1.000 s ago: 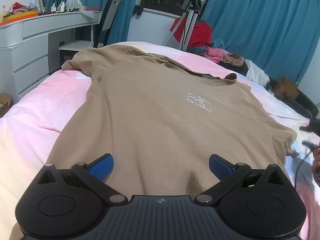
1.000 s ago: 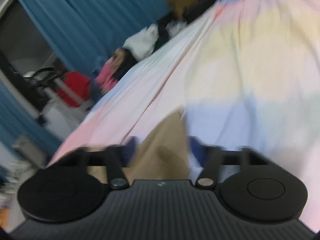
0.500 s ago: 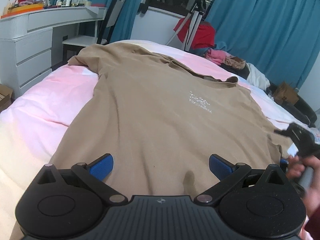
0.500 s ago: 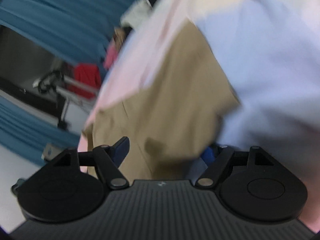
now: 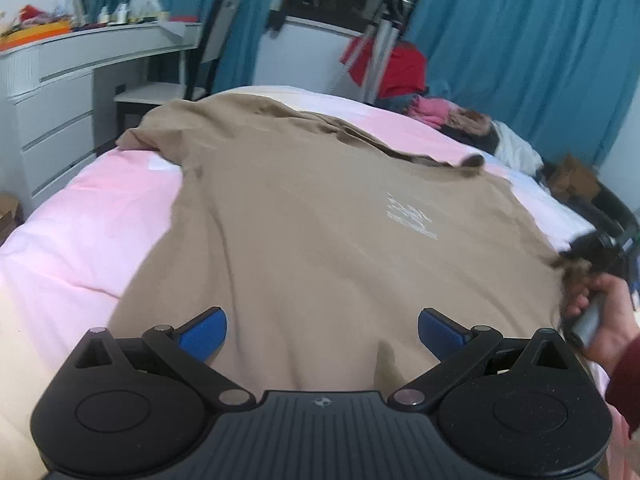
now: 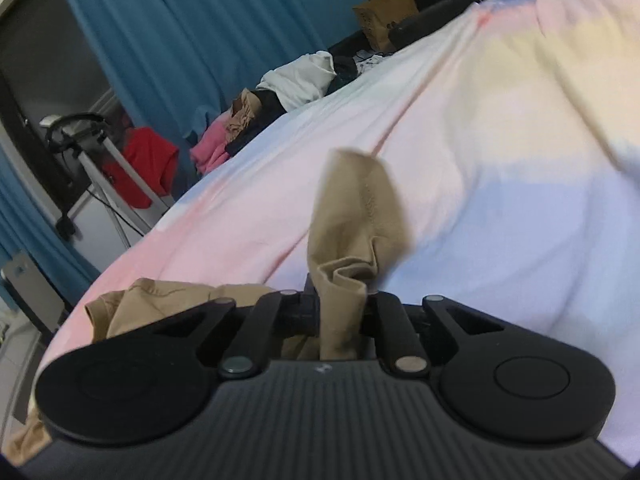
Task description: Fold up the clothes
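Note:
A tan T-shirt [image 5: 320,220] with a small white chest print lies spread flat on the bed, collar toward the far side. My left gripper [image 5: 322,330] is open and empty, its blue pads just above the shirt's near hem. My right gripper [image 6: 340,304] is shut on the shirt's right sleeve [image 6: 356,216], a bunch of tan cloth sticking up between its closed jaws. In the left wrist view the right gripper [image 5: 596,248] and the hand holding it show at the shirt's right edge.
The bed sheet [image 6: 520,160] is pastel pink, blue and yellow. A white dresser [image 5: 60,92] and a chair [image 5: 208,52] stand at the left. A tripod [image 5: 376,44] and a pile of clothes [image 6: 288,92] lie beyond the bed, before blue curtains.
My right gripper has closed on the shirt's right sleeve, which was loose between open jaws before. The left gripper has stayed open over the hem.

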`<control>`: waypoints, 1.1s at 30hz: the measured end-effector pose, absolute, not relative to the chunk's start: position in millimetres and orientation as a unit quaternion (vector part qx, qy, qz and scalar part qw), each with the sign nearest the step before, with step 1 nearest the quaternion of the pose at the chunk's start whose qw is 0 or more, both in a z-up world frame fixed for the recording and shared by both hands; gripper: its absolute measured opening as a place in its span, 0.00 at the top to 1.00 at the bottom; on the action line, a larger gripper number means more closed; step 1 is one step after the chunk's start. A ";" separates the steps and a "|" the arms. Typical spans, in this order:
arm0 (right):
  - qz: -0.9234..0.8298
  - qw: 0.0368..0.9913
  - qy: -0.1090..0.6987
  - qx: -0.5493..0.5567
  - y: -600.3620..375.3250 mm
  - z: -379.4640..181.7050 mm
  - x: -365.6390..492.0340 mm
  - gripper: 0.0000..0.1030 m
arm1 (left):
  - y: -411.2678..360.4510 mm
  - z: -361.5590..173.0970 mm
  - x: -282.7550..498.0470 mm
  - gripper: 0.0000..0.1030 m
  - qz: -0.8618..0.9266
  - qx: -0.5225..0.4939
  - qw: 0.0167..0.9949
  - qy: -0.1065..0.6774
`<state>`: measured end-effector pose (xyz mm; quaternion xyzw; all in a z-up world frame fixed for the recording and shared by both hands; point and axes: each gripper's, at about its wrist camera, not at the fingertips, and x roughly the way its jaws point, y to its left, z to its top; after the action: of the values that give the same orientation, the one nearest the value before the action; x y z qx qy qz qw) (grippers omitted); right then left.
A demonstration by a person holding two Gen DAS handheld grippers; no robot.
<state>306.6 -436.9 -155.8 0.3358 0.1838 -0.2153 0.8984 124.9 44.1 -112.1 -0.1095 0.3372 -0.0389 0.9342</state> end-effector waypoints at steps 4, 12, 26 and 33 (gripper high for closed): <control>-0.230 0.913 0.162 0.295 -432.0 -125.5 304.1 0.91 | 56.5 -96.2 125.1 0.00 -0.008 -0.085 0.945 0.317; -0.260 0.950 0.109 0.133 -347.8 -47.2 302.0 0.91 | 91.2 -67.6 118.4 0.00 0.029 -0.067 0.950 0.305; -0.139 0.975 0.157 -0.069 -132.5 -91.5 355.9 0.91 | 150.9 -71.7 118.5 0.00 0.042 -0.165 0.936 0.309; -0.046 0.963 0.265 -0.033 -127.5 -115.1 372.9 0.36 | 142.0 -92.0 131.5 0.00 0.041 -0.158 0.929 0.332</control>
<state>372.9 -127.5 -115.1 -0.0332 0.2653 -0.0458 0.9625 131.5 142.0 -92.0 -0.1583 0.3318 0.0405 0.9291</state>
